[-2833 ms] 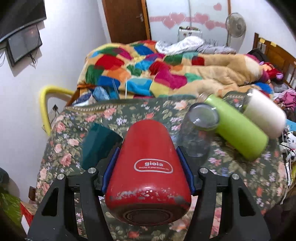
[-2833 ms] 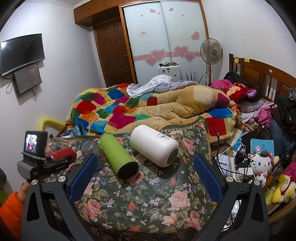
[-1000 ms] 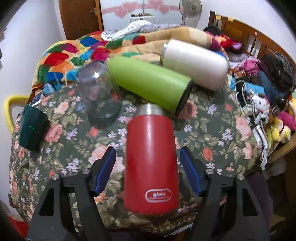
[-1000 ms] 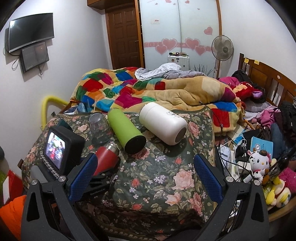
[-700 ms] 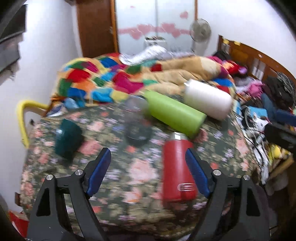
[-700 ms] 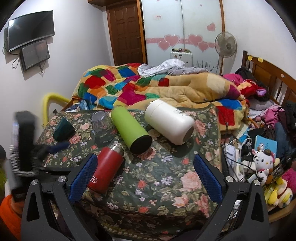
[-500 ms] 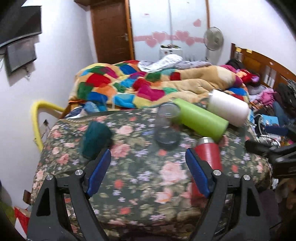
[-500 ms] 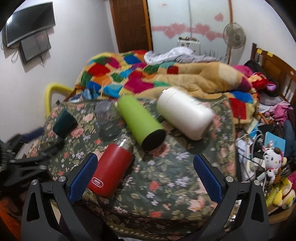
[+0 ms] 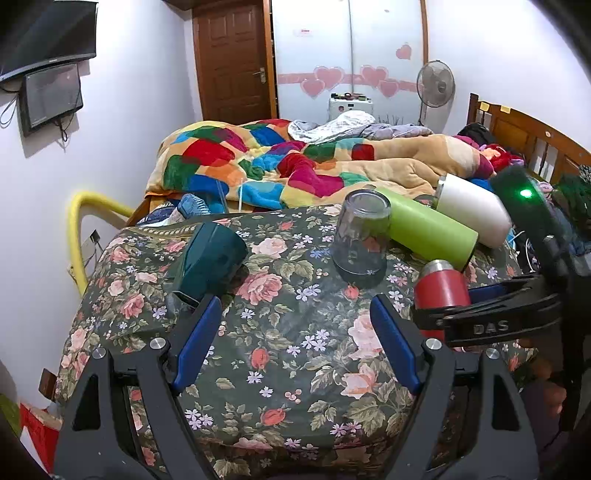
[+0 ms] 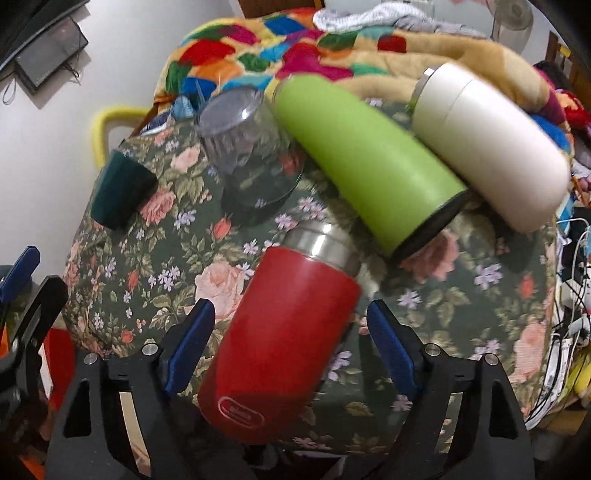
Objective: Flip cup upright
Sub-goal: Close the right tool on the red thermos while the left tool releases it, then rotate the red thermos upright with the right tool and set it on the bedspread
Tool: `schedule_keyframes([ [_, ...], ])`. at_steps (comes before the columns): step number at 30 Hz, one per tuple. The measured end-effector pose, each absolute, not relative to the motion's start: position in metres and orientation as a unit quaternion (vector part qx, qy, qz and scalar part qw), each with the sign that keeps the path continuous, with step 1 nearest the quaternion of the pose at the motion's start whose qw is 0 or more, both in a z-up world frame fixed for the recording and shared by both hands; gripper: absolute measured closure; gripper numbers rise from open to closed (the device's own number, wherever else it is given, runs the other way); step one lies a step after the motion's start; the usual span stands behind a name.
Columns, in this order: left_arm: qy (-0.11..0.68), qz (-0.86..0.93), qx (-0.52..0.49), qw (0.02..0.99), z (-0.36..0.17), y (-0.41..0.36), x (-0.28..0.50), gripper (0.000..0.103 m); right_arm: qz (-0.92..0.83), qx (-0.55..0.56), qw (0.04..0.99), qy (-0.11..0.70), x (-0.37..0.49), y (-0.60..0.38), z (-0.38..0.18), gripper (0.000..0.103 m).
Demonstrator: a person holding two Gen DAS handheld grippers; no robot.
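The red metal cup [image 10: 284, 332] is seen lying on the flowery surface [image 10: 480, 295] between the spread-apart right tongs [image 10: 286, 345]; the left tongs [image 9: 295, 341] are spread apart too, with nothing held.

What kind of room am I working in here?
A bedroom, most likely: a bed with a patchwork quilt and wooden headboard, plus a wall-mounted TV. The cups lie on a floral-covered surface.

A red cup [image 10: 284, 332] with a steel rim, a lime-green flask [image 10: 365, 162], a cream flask [image 10: 487, 140] and a dark teal cup [image 9: 210, 258] lie on a dark green, rose-patterned cloth [image 9: 295, 354]; behind, a multicoloured patchwork blanket [image 9: 258, 162].
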State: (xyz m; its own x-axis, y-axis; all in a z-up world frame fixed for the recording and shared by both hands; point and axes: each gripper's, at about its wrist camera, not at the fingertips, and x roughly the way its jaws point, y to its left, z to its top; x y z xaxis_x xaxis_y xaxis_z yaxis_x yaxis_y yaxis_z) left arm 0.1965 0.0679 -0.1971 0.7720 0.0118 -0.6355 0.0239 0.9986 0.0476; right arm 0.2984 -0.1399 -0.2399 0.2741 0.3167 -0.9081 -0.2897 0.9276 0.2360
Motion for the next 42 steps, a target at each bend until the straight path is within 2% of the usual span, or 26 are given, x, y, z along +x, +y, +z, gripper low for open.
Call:
schedule_keyframes([
  [8, 0.341, -0.003, 0.021, 0.94, -0.201, 0.07, 0.195, 0.021, 0.207, -0.011, 0.773, 0.6, 0.308, -0.127, -0.254, 0.032],
  [13, 0.34, 0.0, 0.023, 0.94, -0.198, 0.069, 0.194, 0.021, 0.22, -0.039, 0.779, 0.585, 0.304, -0.12, -0.243, 0.043],
  [27, 0.33, 0.003, 0.021, 0.944, -0.183, 0.057, 0.196, 0.021, 0.215, -0.069, 0.848, 0.48, 0.287, -0.133, -0.179, 0.044],
  [42, 0.332, 0.003, 0.018, 0.943, -0.18, 0.054, 0.198, 0.021, 0.222, -0.088, 0.838, 0.49, 0.289, -0.127, -0.192, 0.044],
])
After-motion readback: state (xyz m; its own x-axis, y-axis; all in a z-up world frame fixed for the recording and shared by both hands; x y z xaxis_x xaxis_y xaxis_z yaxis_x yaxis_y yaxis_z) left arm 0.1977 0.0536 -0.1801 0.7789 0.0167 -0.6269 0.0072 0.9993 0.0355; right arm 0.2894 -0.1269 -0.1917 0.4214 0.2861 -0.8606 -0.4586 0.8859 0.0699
